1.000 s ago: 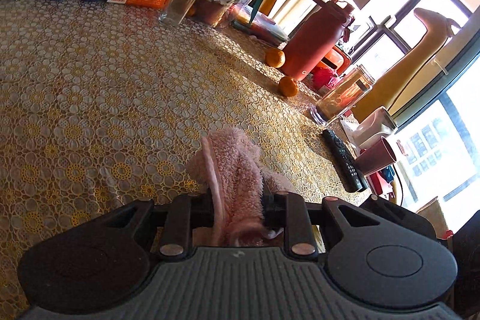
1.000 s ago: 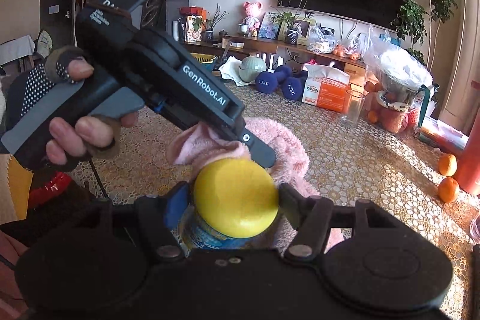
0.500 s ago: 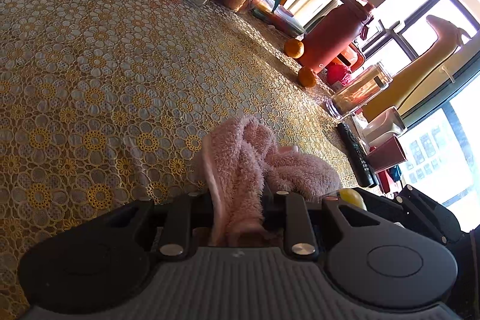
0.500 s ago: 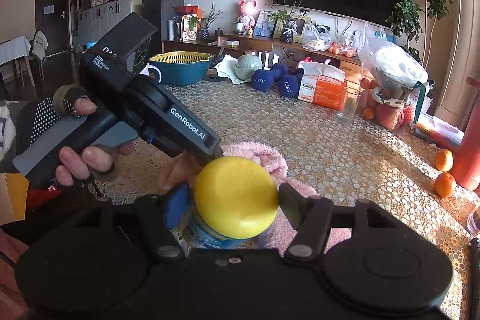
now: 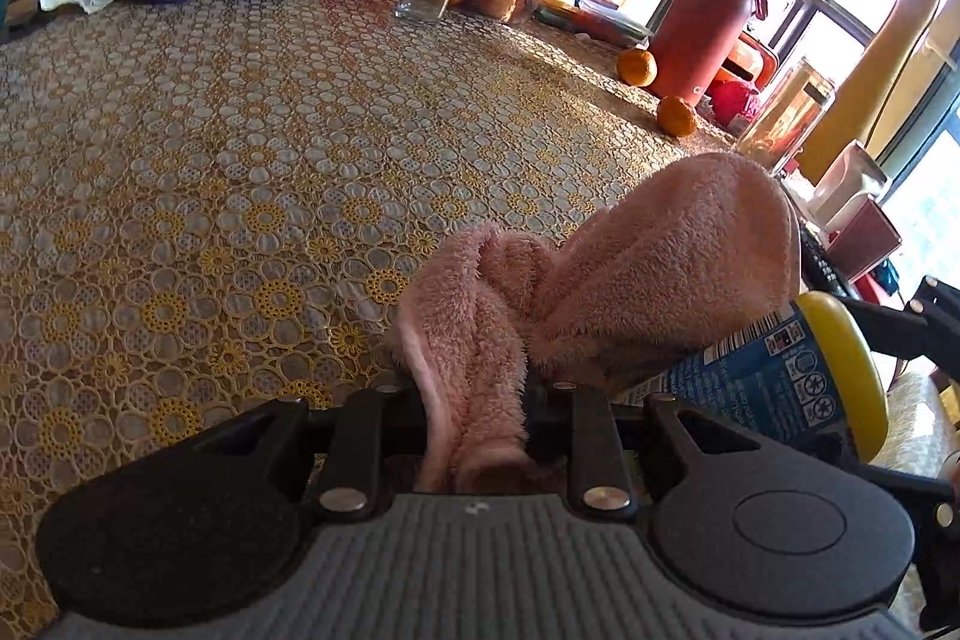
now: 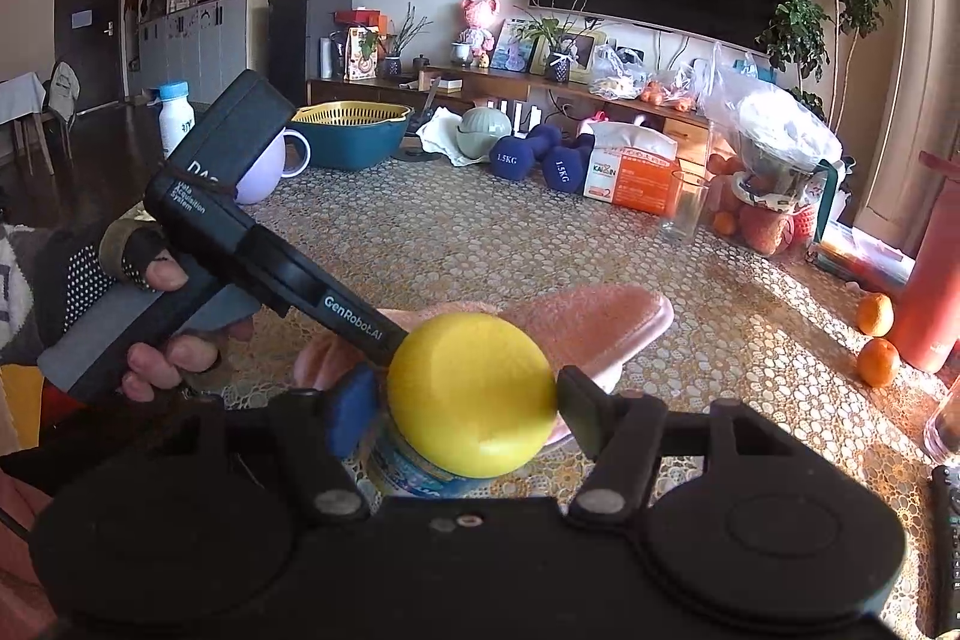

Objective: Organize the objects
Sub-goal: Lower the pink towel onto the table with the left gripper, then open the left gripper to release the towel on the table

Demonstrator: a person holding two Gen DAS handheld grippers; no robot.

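The left gripper (image 5: 474, 418) was closed on a fold of the pink towel (image 5: 630, 268), held just above the desk (image 5: 240, 148). The right gripper (image 6: 468, 394) clamped a blue bottle (image 5: 756, 376) by its yellow cap (image 6: 471, 394). The towel draped over the bottle's far end, touching it. Two oranges (image 5: 637, 66) lay well apart, beside a red flask (image 5: 708, 22).

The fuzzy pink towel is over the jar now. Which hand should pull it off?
Probably the left. The left gripper is already shut on the fluffy pink towel, which drapes the blue jar with the yellow lid. The right gripper is busy clamping that jar, so it can only hold steady.
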